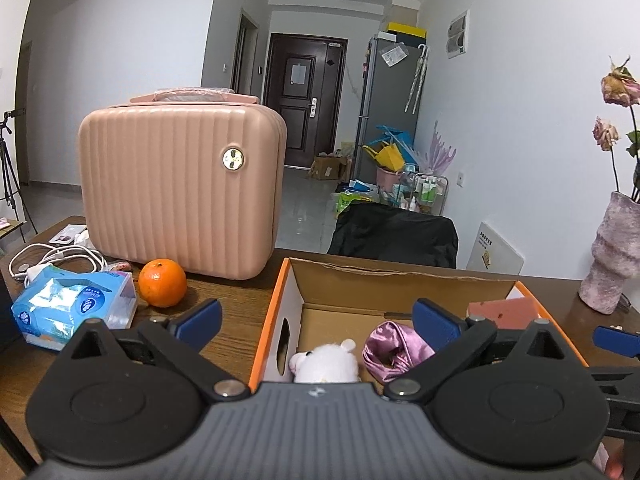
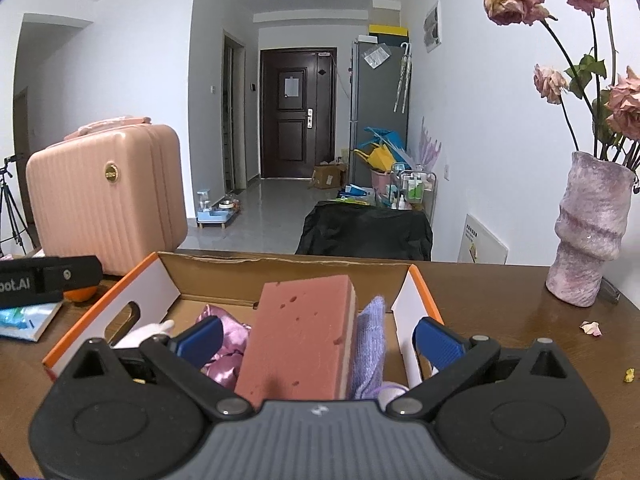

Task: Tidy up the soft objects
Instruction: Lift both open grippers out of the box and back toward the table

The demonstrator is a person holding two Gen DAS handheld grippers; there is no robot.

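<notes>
Four soft things already sit in the cardboard box (image 2: 168,280) just ahead of both tools: plush toy (image 1: 326,362), satin pouch (image 1: 394,350), sponge (image 2: 300,332), purple cloth (image 2: 370,344). Left tool (image 1: 316,318) and right tool (image 2: 318,340) gape empty; sorting looks nearly finished.

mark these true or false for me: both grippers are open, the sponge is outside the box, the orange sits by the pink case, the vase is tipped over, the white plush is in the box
1. Both grippers are open. True: the left gripper and the right gripper both have their fingers spread wide with nothing clamped.
2. The sponge is outside the box. False: the pink sponge stands inside the cardboard box.
3. The orange sits by the pink case. True: the orange is right in front of the pink case.
4. The vase is tipped over. False: the vase stands upright, holding dried roses.
5. The white plush is in the box. True: the white plush lies inside it.
</notes>
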